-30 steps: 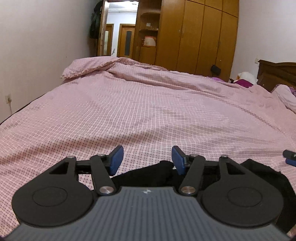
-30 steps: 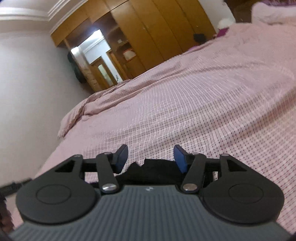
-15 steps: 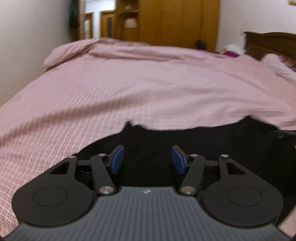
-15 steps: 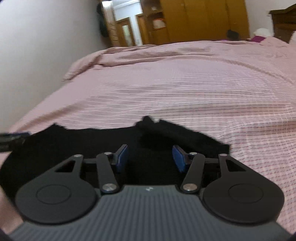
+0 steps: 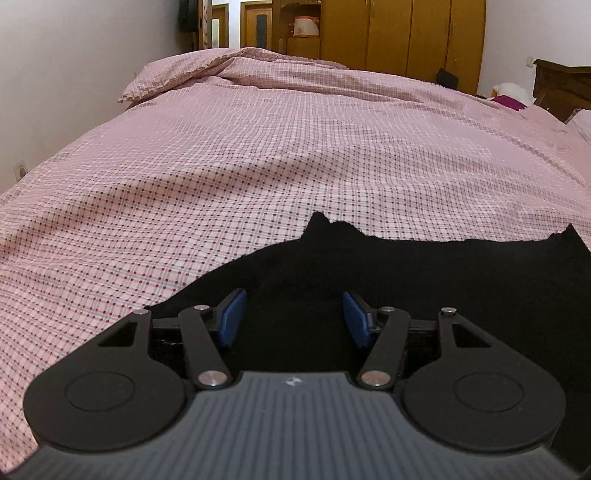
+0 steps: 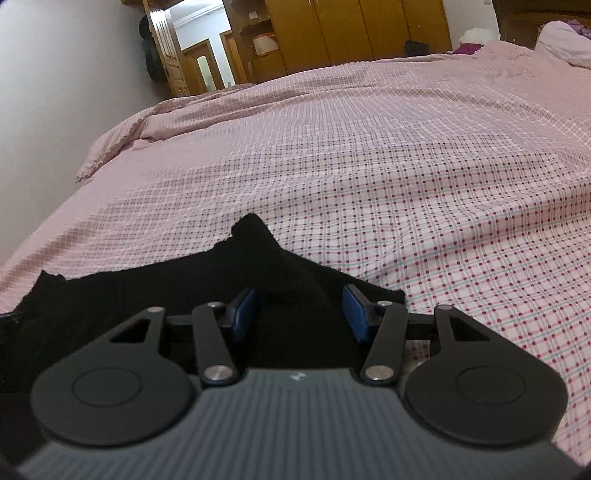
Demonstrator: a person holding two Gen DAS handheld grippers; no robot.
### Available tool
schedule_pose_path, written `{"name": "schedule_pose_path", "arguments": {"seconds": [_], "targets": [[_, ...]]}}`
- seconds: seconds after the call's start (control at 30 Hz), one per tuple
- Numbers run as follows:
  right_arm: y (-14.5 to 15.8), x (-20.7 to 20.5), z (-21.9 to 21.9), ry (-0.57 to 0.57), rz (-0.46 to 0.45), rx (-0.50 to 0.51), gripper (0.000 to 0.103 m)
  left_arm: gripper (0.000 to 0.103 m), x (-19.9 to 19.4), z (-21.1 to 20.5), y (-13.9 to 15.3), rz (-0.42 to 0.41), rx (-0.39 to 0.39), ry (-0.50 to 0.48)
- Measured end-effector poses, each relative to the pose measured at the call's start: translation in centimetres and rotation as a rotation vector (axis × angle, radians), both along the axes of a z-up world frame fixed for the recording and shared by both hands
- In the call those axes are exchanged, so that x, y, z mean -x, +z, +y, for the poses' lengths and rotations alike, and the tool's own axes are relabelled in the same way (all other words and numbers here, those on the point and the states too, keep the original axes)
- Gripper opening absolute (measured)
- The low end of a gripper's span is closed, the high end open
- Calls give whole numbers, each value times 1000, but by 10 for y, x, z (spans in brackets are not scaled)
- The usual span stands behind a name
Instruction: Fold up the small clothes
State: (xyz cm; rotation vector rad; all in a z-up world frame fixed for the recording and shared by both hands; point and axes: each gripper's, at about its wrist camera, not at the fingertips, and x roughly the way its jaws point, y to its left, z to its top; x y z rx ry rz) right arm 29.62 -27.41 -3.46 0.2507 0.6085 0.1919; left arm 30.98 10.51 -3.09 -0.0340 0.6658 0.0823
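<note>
A black garment (image 5: 443,269) lies spread on the pink checked bedcover (image 5: 295,147), with a small peak of cloth sticking out at its far edge. My left gripper (image 5: 293,317) hangs low over its left part, blue pads well apart, black cloth showing between and under them. In the right wrist view the same garment (image 6: 147,291) stretches off to the left. My right gripper (image 6: 299,314) is over its right end, open, with a ridge of black cloth running between the pads. Whether either gripper touches the cloth is hidden by its own body.
The bedcover (image 6: 406,166) stretches far ahead, bunched at the far left corner. A wooden wardrobe (image 5: 406,33) and an open doorway stand beyond the bed. A dark headboard (image 5: 561,85) and a pillow (image 6: 565,40) are at the right; a white wall (image 5: 55,92) runs along the left.
Both grippers have sunk and tipped down toward the bed, so the black garment now fills much more of each view. The right gripper's roll has levelled out and its pads stand slightly closer.
</note>
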Motion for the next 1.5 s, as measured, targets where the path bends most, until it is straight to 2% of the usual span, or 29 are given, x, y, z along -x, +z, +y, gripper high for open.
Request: {"name": "schedule_pose_path", "arguments": {"seconds": [0.27,0.37,0.5,0.77,0.93,1.07,1.37,1.43,1.47,1.5], "targets": [[29,38,-22,-90,-18,-62,55,65,33,3,29,11,-32,-1],[36,57,-31,-120,14,-97,56,71,52,7,38,11,-24,3],[35,84,-39,-109,39,-151,68,76,75,14,44,30,33,19],[7,105,-36,-72,94,-182,70,81,102,20,33,81,102,37],[-11,108,-34,-25,45,-208,74,82,103,18,17,106,104,63],[-13,109,-38,-21,35,-236,74,83,104,19,12,103,112,65],[-14,109,-33,0,18,-220,78,85,102,20,10,101,110,57],[-13,108,-31,21,17,-266,77,85,102,20,9,100,102,55],[-14,107,-32,40,17,-311,77,85,102,19,9,100,101,54],[-16,106,-33,67,20,-399,77,85,102,19,9,100,100,54]]}}
